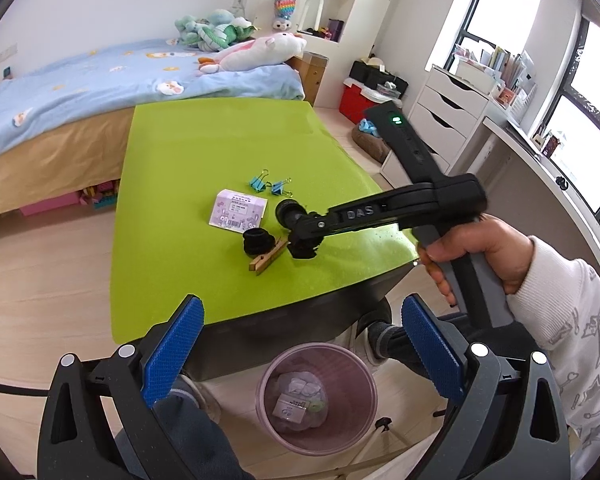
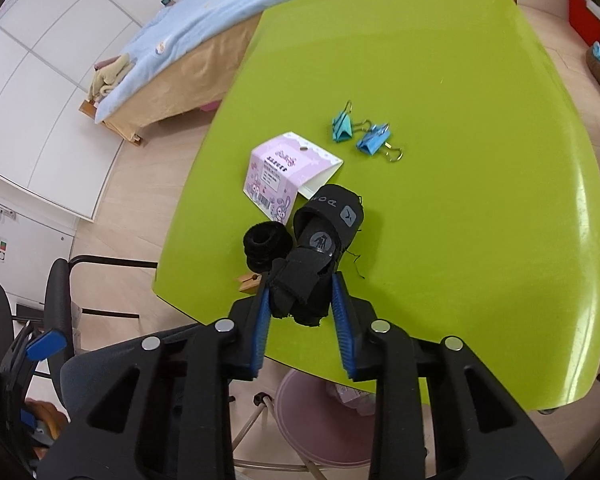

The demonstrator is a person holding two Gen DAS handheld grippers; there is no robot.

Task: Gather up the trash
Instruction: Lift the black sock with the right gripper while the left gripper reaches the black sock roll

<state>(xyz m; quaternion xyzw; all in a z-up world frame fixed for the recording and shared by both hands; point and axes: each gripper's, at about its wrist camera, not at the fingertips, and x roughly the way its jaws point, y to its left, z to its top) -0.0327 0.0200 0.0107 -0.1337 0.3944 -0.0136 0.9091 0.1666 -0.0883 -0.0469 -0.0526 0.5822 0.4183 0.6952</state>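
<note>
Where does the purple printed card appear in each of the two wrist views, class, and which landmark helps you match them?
Left wrist view: purple card lies mid-frame on the green table, left of the right gripper.
Right wrist view: card sits just above centre, beyond the black strap.
Shared landmark: two blue binder clips beside it.

Both handheld grippers are black plastic frames with blue, ridge-textured pads (image 1: 430, 348) on the fingers and round silver fasteners at the joints. The right gripper (image 1: 304, 246) bears raised lettering "DAS" on its arm, a grey-and-black handle, and a green indicator light (image 1: 396, 121) at the far end. The right hand (image 1: 476, 252) emerges from a white ribbed sleeve (image 1: 572, 320) printed with small grey figures.
</note>
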